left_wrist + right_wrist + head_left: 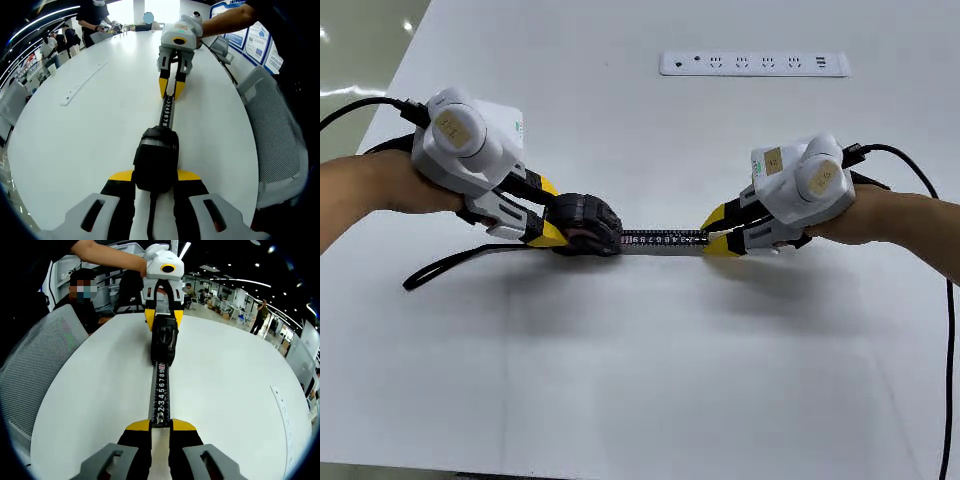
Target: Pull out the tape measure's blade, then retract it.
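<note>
Tape measure (pixel 585 224), with a black ribbed rubbery case, lies on a smooth white rounded tabletop (pixel 650 370) in a bright open office with grey mesh chairs (pixel 280 130) and ceiling strip lights (pixel 250 281). Left gripper (pixel 551 212), yellow-tipped, is clamped on the case's 2 sides. Its dark blade (pixel 663 239) runs flat from the case to the right gripper (pixel 713 232), whose jaws are pinched together on its end. White numerals 2 to 9 read along it. A black wrist strap (pixel 450 265) trails behind the left gripper. A white power strip (pixel 753 64) lies well beyond both grippers.
</note>
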